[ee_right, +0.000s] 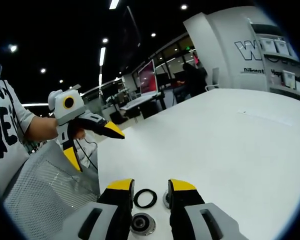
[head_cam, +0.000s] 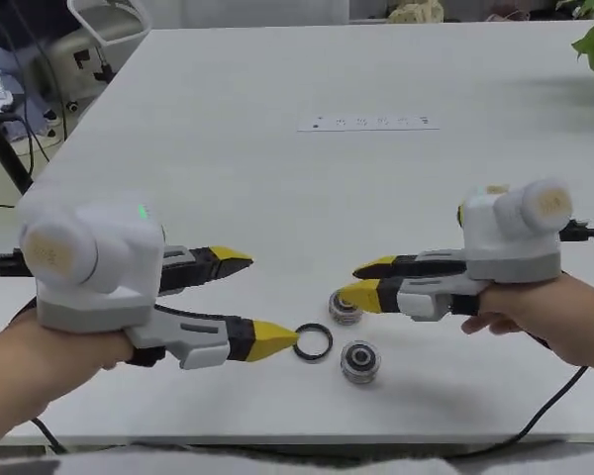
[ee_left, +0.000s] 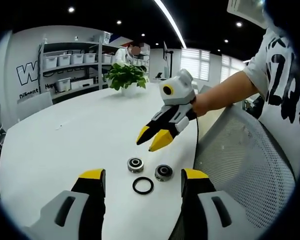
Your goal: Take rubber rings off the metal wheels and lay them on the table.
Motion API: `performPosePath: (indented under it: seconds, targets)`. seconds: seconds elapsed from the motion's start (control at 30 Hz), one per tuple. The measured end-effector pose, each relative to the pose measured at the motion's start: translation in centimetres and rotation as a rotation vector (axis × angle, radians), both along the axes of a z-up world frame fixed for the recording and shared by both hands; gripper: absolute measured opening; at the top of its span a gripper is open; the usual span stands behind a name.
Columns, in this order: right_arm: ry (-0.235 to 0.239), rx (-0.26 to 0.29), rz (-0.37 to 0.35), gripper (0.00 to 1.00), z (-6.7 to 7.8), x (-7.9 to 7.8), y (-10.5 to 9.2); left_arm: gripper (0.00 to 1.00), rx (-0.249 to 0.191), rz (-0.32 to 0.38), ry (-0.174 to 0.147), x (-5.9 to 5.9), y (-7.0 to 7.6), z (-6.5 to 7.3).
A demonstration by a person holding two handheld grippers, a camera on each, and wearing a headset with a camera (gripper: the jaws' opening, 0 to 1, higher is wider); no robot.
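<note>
Rubber ring: lies flat on table just ahead of left gripper, jaws wide apart; sits beside two metal wheels near right gripper, jaws parted, empty.

One black rubber ring is off, lying flat on the white table, a thin open hoop. Two metal wheels sit just beside it. The far wheel is at its 1 o'clock and the near wheel at its 4 o'clock. Both are silver with dark centres, lying flat, hub up. Whether either still wears a ring, can't tell.
</note>
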State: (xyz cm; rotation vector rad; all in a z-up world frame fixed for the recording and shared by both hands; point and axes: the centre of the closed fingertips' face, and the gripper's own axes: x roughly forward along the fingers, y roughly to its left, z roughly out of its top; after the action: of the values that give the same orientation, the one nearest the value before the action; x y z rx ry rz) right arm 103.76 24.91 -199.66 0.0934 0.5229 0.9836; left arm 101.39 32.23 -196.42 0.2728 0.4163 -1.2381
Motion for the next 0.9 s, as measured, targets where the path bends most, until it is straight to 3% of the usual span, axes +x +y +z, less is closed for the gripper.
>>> performPosePath:
  seconds: [0.2,0.4,0.7,0.9]
  targets:
    - [-0.044,-0.001,-0.027,0.32,1.6,-0.6,-1.7,0.60,-0.001,0.000,-0.013,-0.4,0.0,0.7]
    - [-0.059,0.010,-0.065,0.39,2.5,-1.9,-3.3,0.62,0.005,-0.002,-0.018,-0.9,-0.1,0.9]
    - [-0.078,0.009,-0.094,0.47,3.3,-3.9,-4.8,0.67,0.002,-0.003,-0.019,-1.9,-0.2,1.3]
    - [-0.098,-0.031,-0.074,0.52,3.0,-5.6,-5.1,0.69,0.001,0.011,-0.010,-2.3,0.0,1.1]
